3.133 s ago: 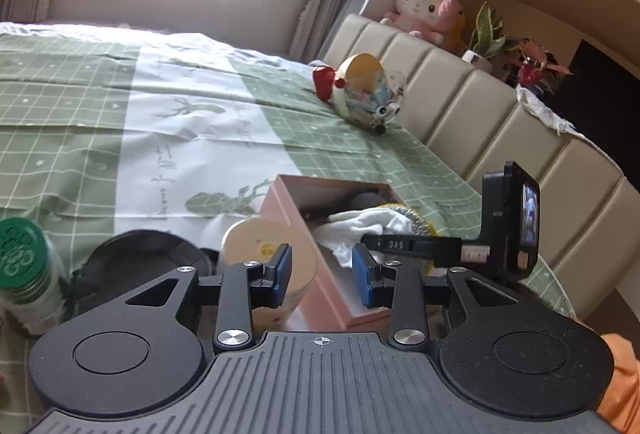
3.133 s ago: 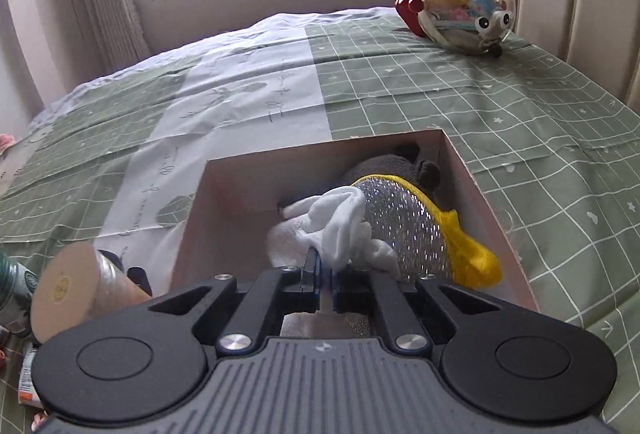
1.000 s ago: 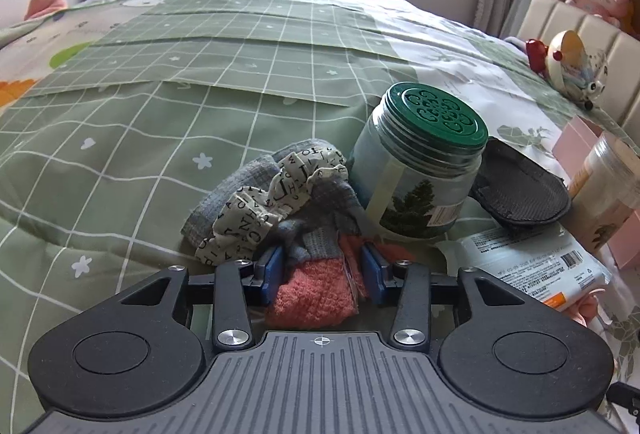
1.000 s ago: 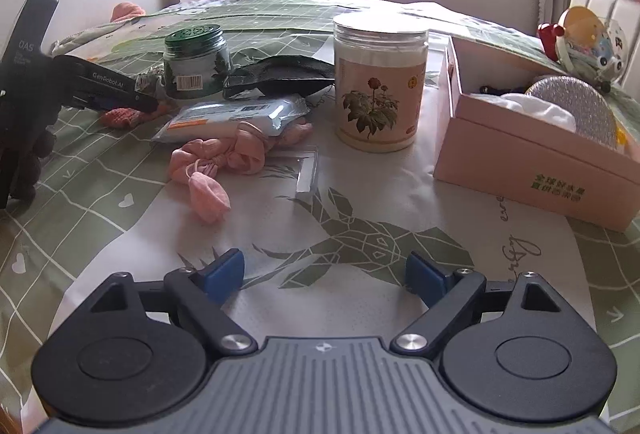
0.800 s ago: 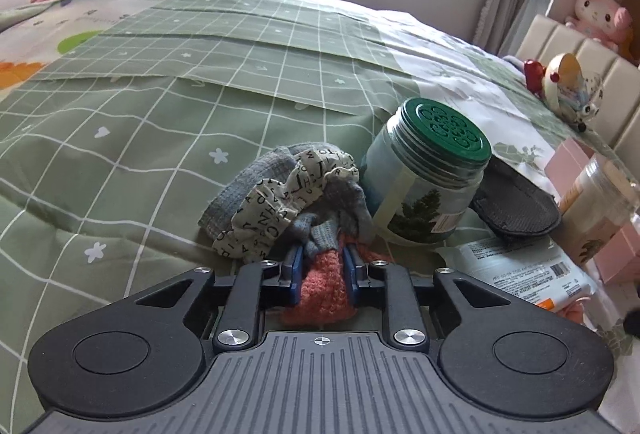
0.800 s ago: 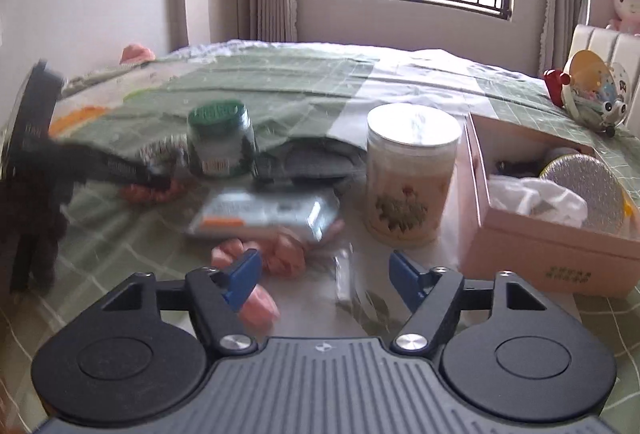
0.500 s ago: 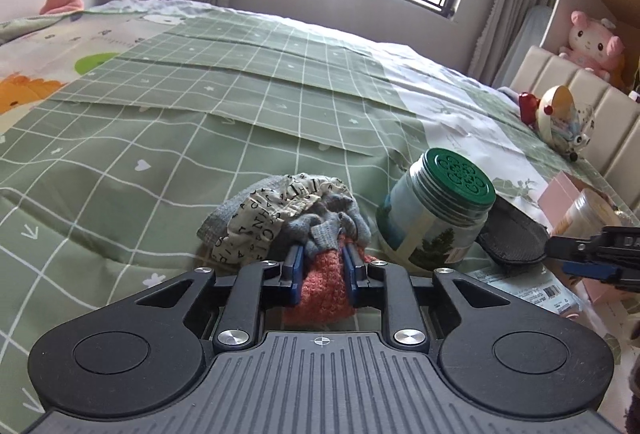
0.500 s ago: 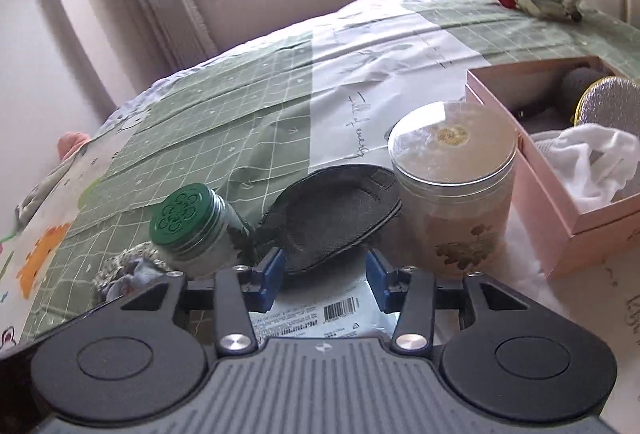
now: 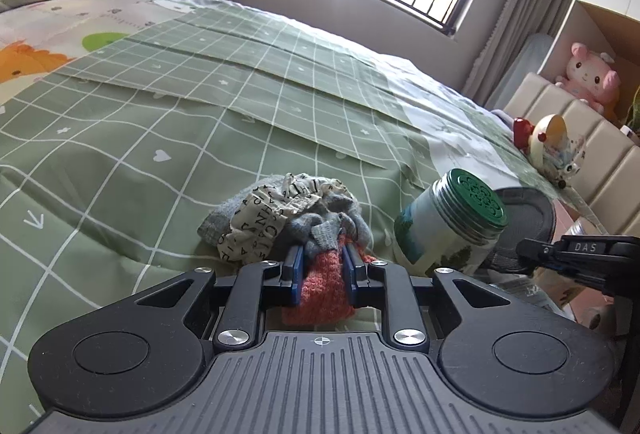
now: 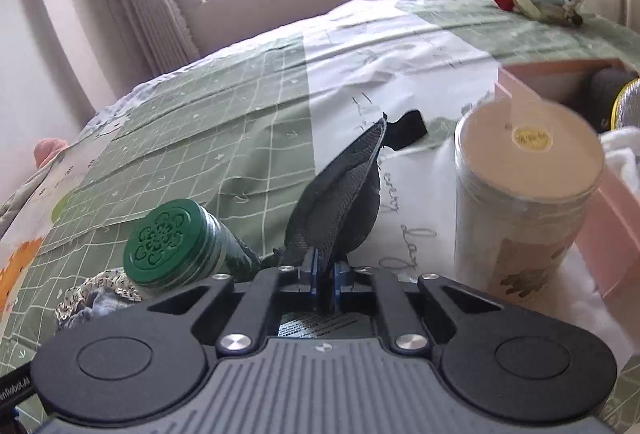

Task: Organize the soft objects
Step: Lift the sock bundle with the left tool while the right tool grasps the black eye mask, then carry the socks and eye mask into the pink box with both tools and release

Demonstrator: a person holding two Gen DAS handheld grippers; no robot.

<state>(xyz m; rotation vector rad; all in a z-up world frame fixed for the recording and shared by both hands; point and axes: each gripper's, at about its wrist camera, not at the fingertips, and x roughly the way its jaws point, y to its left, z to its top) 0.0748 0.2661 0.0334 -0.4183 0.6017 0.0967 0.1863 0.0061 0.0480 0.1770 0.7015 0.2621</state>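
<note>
**Inspector:** Start at the tongs. What does each one hold?

**Assistant:** The left gripper (image 9: 322, 266) is clamped on a coral-red knitted cloth (image 9: 325, 292), the blue pads pressing it from both sides. The right gripper (image 10: 325, 276) has just been closing and is now pinched tight on the near edge of a black mesh fabric pad (image 10: 338, 205), which stands up from the bed with a dark strap at its far end.

**Inspector:** And around them?

**Assistant:** Just past the left gripper lies a bundle of grey knit and cream letter-printed fabric (image 9: 280, 218), touching the coral cloth. Beside it, tilted, is a glass jar with a green patterned lid (image 9: 460, 222). Near the right gripper stands a tall clear jar with a cream lid (image 10: 524, 209), and beyond that the pink cardboard box (image 10: 600, 234), all on the green checked bedspread (image 9: 160, 113).

**Inspector:** Progress?

**Assistant:** Partial, by appearance. The box already contains white cloth (image 10: 624, 153) and a dark rounded item with a yellow-edged piece. Two soft items are gripped but not yet boxed. The grey-and-cream bundle is on the bed, ungripped. Whether it comes along with the coral cloth cannot be told.

**Inspector:** Remaining?

**Assistant:** Probably carrying both held pieces to the box, then the bundle.
</note>
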